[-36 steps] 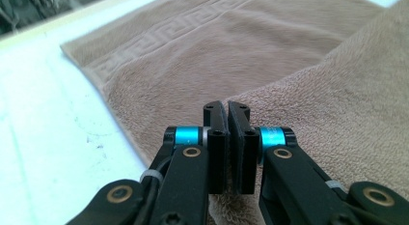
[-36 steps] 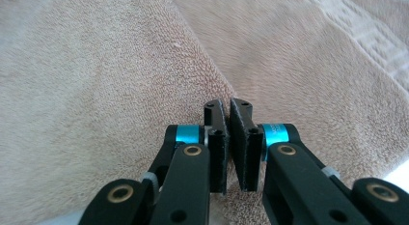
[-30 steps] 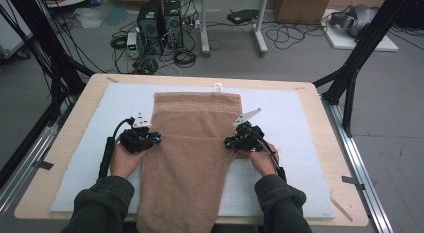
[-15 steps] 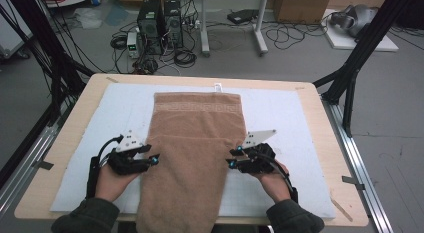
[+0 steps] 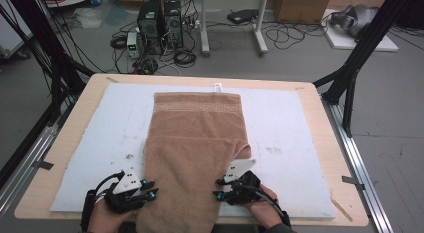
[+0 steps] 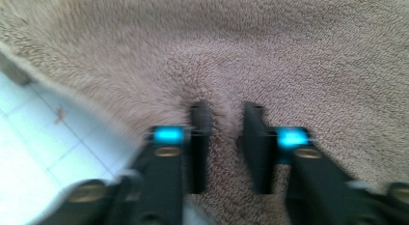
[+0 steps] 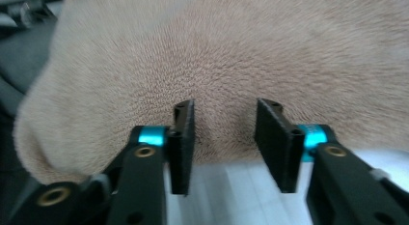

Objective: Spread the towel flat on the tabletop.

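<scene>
Tan terry towel (image 5: 195, 158), folded lengthwise, near end overhanging table edge

A: Where does the high view sit?

B: Above the near edge of the pale wooden table (image 5: 310, 93), facing forward and down, with the floor beyond.

A: And the gripper views?

B: Each looks along its own black jaws, very close to the tan terry towel (image 5: 195, 143). The left gripper (image 6: 224, 147) camera faces pile and white mat (image 6: 29, 152); the right gripper (image 7: 226, 143) camera faces the towel's edge.

A: Shared ground?

B: The towel's near end.
</scene>
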`<state>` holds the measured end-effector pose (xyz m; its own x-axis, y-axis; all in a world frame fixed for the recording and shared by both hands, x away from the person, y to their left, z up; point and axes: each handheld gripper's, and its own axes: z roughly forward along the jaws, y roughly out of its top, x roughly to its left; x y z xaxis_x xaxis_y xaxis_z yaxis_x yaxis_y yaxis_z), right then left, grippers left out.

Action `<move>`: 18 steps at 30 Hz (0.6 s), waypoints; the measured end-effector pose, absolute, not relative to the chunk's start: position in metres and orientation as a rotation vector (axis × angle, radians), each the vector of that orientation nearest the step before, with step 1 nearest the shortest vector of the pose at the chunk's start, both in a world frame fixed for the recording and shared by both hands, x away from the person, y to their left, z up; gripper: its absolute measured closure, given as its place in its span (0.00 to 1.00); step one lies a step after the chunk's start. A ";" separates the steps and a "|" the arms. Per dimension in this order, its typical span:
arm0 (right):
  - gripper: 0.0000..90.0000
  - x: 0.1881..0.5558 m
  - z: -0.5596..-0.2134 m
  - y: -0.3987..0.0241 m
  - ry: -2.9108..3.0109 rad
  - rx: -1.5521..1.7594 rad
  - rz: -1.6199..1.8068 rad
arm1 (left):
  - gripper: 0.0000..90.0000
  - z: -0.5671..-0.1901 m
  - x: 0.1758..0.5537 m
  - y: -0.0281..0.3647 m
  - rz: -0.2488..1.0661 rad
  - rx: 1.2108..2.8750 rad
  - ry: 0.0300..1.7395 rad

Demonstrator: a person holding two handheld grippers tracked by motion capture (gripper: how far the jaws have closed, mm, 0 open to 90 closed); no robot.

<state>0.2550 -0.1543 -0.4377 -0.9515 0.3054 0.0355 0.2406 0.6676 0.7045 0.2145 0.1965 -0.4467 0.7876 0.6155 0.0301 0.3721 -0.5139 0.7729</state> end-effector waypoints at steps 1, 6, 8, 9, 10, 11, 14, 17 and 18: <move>0.84 0.256 -0.440 -0.150 2.781 0.442 1.166 | 0.94 -0.447 0.215 0.195 0.392 2.171 0.721; 0.97 0.263 -0.435 -0.149 2.812 0.436 1.185 | 0.95 -0.439 0.218 0.193 0.383 2.151 0.739; 0.98 0.264 -0.421 -0.156 2.781 0.430 1.233 | 0.95 -0.429 0.221 0.194 0.387 2.115 0.737; 0.98 0.264 -0.421 -0.156 2.781 0.430 1.233 | 0.95 -0.423 0.223 0.195 0.389 2.098 0.743; 0.98 0.266 -0.407 -0.161 2.745 0.434 1.250 | 0.95 -0.418 0.225 0.195 0.389 2.077 0.747; 0.98 0.266 -0.407 -0.161 2.745 0.434 1.250 | 0.95 -0.412 0.228 0.195 0.400 2.065 0.748; 0.98 0.280 -0.378 -0.162 2.673 0.427 1.266 | 0.95 -0.395 0.239 0.198 0.459 2.040 0.761; 0.98 0.292 -0.366 -0.155 2.651 0.426 1.266 | 0.95 -0.386 0.258 0.206 0.501 2.026 0.802; 0.98 0.300 -0.363 -0.149 2.650 0.416 1.256 | 0.95 -0.386 0.265 0.209 0.504 2.017 0.834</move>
